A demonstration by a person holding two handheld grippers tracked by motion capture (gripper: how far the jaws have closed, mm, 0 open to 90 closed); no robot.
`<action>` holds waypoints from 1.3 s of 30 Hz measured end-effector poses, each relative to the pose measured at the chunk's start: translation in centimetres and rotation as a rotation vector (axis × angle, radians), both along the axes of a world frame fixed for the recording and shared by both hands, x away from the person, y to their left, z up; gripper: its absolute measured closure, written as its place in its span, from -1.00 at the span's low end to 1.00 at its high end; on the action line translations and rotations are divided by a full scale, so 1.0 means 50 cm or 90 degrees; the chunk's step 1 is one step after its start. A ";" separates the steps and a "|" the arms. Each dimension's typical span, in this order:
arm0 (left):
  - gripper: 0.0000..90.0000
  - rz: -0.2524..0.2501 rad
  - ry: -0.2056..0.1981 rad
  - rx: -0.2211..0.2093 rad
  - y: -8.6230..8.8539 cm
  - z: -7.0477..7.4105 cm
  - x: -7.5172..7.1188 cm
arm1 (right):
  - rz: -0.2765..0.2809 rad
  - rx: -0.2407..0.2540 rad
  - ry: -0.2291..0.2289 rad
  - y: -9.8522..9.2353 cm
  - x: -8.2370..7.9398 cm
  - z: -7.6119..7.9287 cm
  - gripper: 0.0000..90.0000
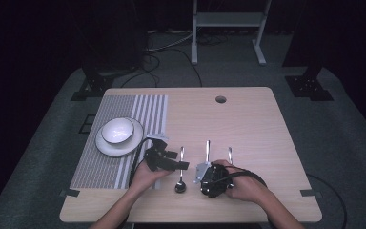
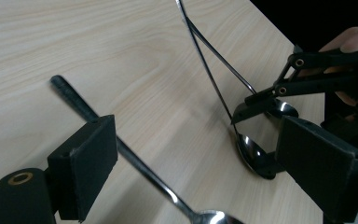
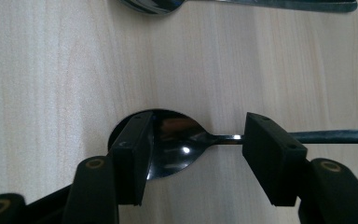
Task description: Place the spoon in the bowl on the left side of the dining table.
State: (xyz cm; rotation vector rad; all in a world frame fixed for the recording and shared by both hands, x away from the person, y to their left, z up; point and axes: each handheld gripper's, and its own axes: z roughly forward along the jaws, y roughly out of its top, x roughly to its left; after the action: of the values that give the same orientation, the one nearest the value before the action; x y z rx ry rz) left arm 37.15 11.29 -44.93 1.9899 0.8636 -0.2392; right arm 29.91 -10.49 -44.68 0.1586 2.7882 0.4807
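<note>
At the near-centre of the surface point(image 1: 248, 124): three spoons lie side by side, handles pointing away from the person.

Left hand-held gripper point(image 1: 177, 160): jaws spread, straddling the handle of the left spoon point(image 1: 182, 151). In the left gripper view the handle point(image 2: 135, 161) runs on a slant between the pads, nearer the left one; neither pad touches it.

Right hand-held gripper point(image 1: 208, 183): also spread, low over the bowl end of the middle spoon point(image 1: 208, 150). In the right gripper view one pad stands at the far edge of the spoon bowl point(image 3: 177, 144) and the other over the neck, so the jaws line up along the spoon, not across it. The right spoon point(image 1: 229, 153) lies apart and untouched; it crosses the top edge of the right gripper view point(image 3: 261, 3).

Judgement: step in hand is the pick-up of a spoon, with nothing gripped yet.

Notes for doing it well:
- Right: turn the wrist so the pads face each other across the neck. Closing as it stands would likely press on the curved bowl and slip.
- Left: centre the handle between the pads and square them to it before closing.
- Bring the pad tips right down to the wood; the handles are thin and flat.
- Close slowly and lift straight up, clear of the neighbouring spoon.
</note>
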 end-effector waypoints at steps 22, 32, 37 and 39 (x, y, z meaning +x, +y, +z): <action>0.14 -0.026 0.066 0.004 -0.088 -0.028 0.055 | -0.005 0.010 0.004 -0.006 0.000 -0.001 -0.02; 0.71 -0.033 0.072 -0.031 -0.088 -0.033 0.071 | 0.007 0.016 -0.002 -0.009 -0.001 -0.003 0.01; 0.78 -0.037 0.086 -0.053 -0.088 -0.034 0.073 | 0.004 0.022 -0.001 -0.012 -0.001 -0.003 0.00; 0.79 -0.036 0.080 -0.057 -0.086 -0.034 0.071 | 0.003 0.023 -0.003 -0.014 -0.002 -0.003 -0.01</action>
State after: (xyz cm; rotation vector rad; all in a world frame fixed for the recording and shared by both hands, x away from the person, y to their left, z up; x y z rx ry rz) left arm 40.71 6.97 -46.65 1.9338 0.8610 -0.4331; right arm 29.82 -11.18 -44.85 0.1579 2.7769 0.5321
